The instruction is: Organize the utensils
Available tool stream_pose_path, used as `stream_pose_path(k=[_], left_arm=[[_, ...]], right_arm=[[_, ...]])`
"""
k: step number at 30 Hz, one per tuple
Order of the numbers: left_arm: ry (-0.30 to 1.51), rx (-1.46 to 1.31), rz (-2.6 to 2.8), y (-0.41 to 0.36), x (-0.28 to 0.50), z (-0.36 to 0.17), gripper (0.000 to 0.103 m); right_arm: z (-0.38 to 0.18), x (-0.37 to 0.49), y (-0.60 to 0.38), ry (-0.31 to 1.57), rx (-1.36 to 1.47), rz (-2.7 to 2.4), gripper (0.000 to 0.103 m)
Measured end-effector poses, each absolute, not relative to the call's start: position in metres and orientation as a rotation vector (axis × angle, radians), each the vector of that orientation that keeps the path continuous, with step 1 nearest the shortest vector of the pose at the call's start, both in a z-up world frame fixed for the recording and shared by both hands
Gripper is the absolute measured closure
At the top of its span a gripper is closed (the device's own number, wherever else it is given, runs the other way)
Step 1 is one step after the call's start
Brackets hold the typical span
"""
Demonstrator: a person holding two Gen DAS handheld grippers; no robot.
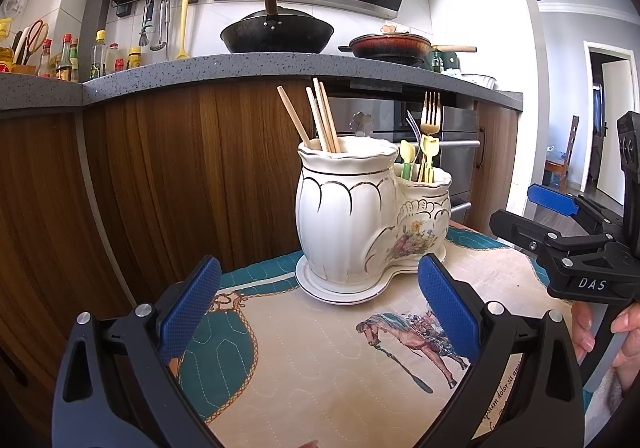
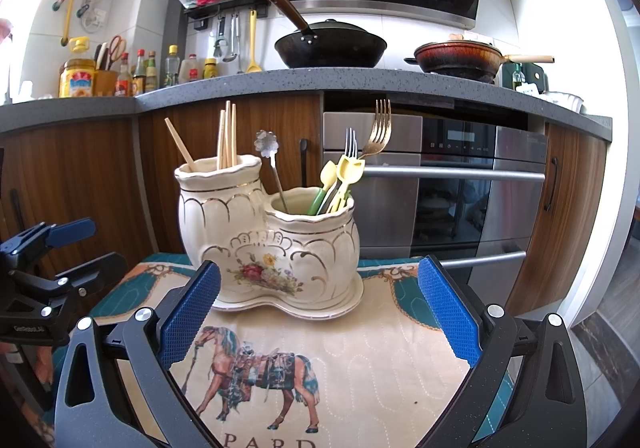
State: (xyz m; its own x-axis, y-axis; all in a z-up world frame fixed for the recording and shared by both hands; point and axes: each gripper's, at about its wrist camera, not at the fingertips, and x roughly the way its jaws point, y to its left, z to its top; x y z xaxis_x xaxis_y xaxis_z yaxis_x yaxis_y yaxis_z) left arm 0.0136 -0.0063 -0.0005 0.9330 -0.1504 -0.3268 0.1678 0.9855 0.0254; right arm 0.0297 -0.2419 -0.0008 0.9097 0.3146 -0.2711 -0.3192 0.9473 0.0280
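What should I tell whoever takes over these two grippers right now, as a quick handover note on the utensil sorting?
Left gripper: open, empty, low over the horse-print cloth.
Right gripper: open, empty, facing the ceramic holder.
Holder stands on its saucer on the cloth. Taller pot holds the chopsticks. Shorter pot holds the gold fork, a silver fork, the flower-topped spoon and the yellow and green plastic pieces.
Done: every utensil in view sits in a pot; none lies loose on the cloth.
Left: probably nothing, unless the shorter pot needs further sorting.

A horse-print cloth (image 2: 360,368) carries the white utensil holder (image 2: 264,248).
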Motion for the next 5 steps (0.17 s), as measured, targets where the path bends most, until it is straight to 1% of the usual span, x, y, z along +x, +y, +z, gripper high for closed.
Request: stream_pose_path(k=[5], left_arm=[[0.336,0.065,-0.161,-0.0074,0.0124,0.0000,0.006]], right_arm=[[-0.0003,0.0299,-0.2421,0.276,-0.017,0.327,0.005]])
